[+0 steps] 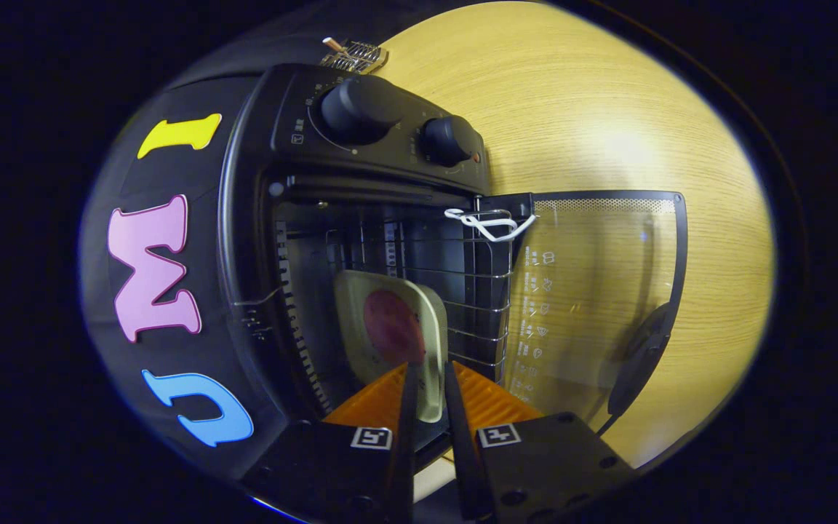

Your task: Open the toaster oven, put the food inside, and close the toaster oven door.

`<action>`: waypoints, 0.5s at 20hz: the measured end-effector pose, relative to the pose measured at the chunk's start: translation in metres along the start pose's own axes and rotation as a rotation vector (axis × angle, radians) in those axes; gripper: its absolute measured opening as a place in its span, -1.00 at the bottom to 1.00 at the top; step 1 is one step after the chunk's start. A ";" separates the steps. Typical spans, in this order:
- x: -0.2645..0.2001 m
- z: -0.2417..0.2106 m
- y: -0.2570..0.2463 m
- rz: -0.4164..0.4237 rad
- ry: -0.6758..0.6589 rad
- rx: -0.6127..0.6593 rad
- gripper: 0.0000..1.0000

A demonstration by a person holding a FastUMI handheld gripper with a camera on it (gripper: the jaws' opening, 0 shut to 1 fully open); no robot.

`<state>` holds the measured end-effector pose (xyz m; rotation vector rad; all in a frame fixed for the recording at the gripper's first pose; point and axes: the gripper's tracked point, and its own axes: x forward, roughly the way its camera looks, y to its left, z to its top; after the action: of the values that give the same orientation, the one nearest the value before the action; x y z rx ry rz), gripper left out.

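Observation:
The black toaster oven [361, 167] stands on the wooden table with its glass door [593, 291] swung fully open and lying flat in front of it. A pale square tray [361, 306] carrying a reddish-brown piece of food [392, 326] sits inside the oven cavity on the wire rack [477, 291]. My gripper [430, 378] reaches in over the door. Both fingers are pinched on the tray's near rim, which shows as a thin pale strip between them.
The door's dark handle [641, 356] lies at its outer edge. A white tie [488, 222] is looped on the rack near the hinge. Two knobs [357, 109] sit on the control panel. A small wire rack [353, 54] lies behind the oven on the wooden table [593, 109].

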<state>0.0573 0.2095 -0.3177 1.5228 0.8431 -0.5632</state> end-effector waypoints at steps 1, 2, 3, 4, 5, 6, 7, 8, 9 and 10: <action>-0.005 -0.002 0.001 0.001 0.008 -0.004 -0.37; -0.008 -0.002 0.001 0.004 0.011 -0.019 -0.17; -0.014 -0.001 0.001 0.014 0.012 -0.039 -0.11; -0.020 0.002 0.001 0.023 0.013 -0.062 -0.01; -0.023 0.003 0.001 0.037 0.017 -0.082 0.06; -0.029 0.004 0.001 0.049 0.026 -0.103 0.22; -0.036 0.004 0.003 0.067 0.037 -0.131 0.27; -0.047 0.003 0.004 0.084 0.051 -0.182 0.45; -0.056 0.004 0.005 0.105 0.056 -0.248 0.61; -0.068 0.004 0.006 0.125 0.056 -0.310 0.77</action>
<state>0.0211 0.1930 -0.2624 1.3002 0.8292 -0.2838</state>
